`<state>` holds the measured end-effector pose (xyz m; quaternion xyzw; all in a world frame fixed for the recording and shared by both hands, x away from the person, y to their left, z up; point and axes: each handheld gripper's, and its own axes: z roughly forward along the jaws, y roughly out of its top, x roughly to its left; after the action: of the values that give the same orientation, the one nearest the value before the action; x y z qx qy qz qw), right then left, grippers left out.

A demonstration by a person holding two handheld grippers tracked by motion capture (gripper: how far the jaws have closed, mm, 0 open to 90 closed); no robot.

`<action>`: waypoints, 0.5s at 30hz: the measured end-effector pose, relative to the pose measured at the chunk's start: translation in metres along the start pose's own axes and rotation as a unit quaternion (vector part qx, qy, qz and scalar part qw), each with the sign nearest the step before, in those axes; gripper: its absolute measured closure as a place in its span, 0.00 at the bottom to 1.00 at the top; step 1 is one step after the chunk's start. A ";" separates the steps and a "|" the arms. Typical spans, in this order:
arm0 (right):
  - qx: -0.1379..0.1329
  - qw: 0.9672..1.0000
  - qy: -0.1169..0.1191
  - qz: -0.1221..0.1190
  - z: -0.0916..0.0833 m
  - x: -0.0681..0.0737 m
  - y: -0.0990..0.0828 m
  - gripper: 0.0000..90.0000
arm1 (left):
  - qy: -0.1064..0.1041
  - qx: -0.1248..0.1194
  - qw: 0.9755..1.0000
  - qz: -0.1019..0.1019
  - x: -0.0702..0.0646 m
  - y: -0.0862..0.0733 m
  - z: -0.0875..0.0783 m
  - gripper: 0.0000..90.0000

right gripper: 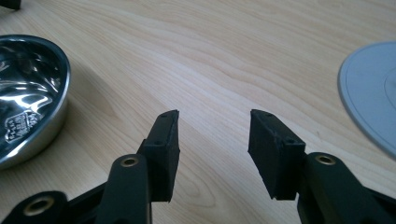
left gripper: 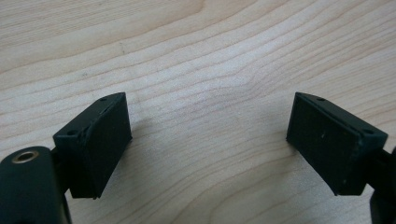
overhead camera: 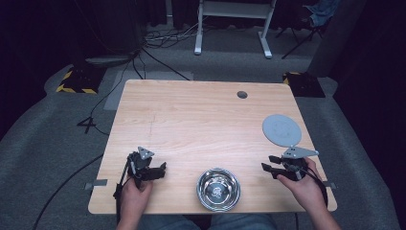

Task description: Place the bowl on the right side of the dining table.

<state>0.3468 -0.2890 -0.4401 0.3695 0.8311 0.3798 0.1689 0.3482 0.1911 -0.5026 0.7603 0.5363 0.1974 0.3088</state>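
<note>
Two hands come in from the bottom edge of the high view, closest to the camera, and each one holds a black claw with a grey three-cornered plate on top. Biggest of all is the big light wooden desk (overhead camera: 191,120), which fills the middle and has a small round hole near its far edge. Next in size is the flat round grey disc (overhead camera: 282,130), which lies on the desk near the right edge. Just in front of it is the right claw (overhead camera: 269,164), near the disc but not touching it. A bit smaller is the shiny round metal bowl (overhead camera: 218,189), which sits on the desk at the near edge, between the two hands and apart from both. The left claw (overhead camera: 162,169) is on the left side of the bowl, low over the desk. In the left gripper view the left claw (left gripper: 208,140) has its two black jaws spread wide, with just bare wood between them, so it is let go and grips nothing. In the right gripper view the right claw (right gripper: 213,140) has its jaws closer together, but there is a clear gap with bare wood between them, so it grips nothing too. That view also shows the bowl (right gripper: 28,88) off to the left and the edge of the grey disc (right gripper: 369,88) off to the right.
</note>
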 end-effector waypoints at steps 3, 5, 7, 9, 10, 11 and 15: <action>-0.011 1.000 0.000 -0.010 -0.004 0.005 0.007 0.60 | 0.000 0.000 1.000 0.000 0.000 0.000 0.000 0.15; -0.016 1.000 0.005 -0.018 -0.005 0.008 0.011 0.60 | 0.000 0.000 1.000 0.000 0.000 0.000 0.000 0.15; -0.022 0.999 0.009 -0.024 -0.005 0.010 0.015 0.58 | 0.000 0.000 1.000 0.000 0.000 0.000 0.000 0.15; -0.028 0.999 0.008 -0.036 -0.004 0.012 0.019 0.56 | 0.000 0.000 1.000 0.000 0.000 0.000 0.000 0.15; -0.028 0.999 0.009 -0.041 -0.004 0.013 0.020 0.56 | 0.000 0.000 1.000 0.000 0.000 0.000 0.000 0.15; -0.030 0.999 0.010 -0.042 -0.003 0.015 0.022 0.56 | 0.000 0.000 1.000 0.000 0.000 0.000 0.000 0.15; -0.036 0.998 0.016 -0.050 -0.002 0.018 0.028 0.56 | 0.000 0.000 1.000 0.000 0.000 0.000 0.000 0.15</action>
<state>0.3472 -0.2644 -0.4172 0.3148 0.8372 0.4061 0.1873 0.3482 0.1911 -0.5026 0.7603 0.5363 0.1972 0.3089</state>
